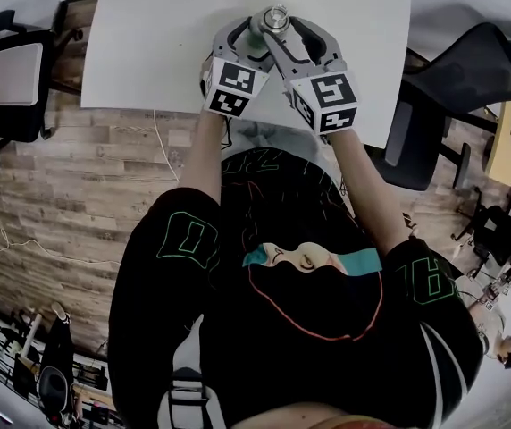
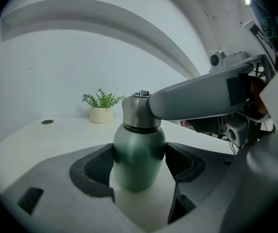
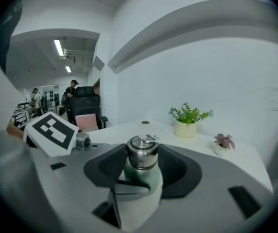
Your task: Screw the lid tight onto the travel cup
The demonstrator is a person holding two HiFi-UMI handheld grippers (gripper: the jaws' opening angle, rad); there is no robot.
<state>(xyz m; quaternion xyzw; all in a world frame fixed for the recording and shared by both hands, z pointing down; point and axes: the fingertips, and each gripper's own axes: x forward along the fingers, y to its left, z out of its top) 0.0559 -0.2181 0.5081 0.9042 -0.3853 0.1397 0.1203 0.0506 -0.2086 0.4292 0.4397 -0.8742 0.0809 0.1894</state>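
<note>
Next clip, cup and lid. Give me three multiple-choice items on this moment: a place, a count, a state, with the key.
1. The right gripper grips the travel cup at: A its steel lid; B its green body; C its base.
2. Potted plants on the table in the right gripper view: A one; B two; C four.
3. The left gripper is: A shut on the cup's body; B open, clear of the cup; C shut on nothing.
Key: 1 A, its jaws close on the lid; 2 B, a green plant and a pinkish plant stand behind the cup; 3 A, both its jaws press the body.
</note>
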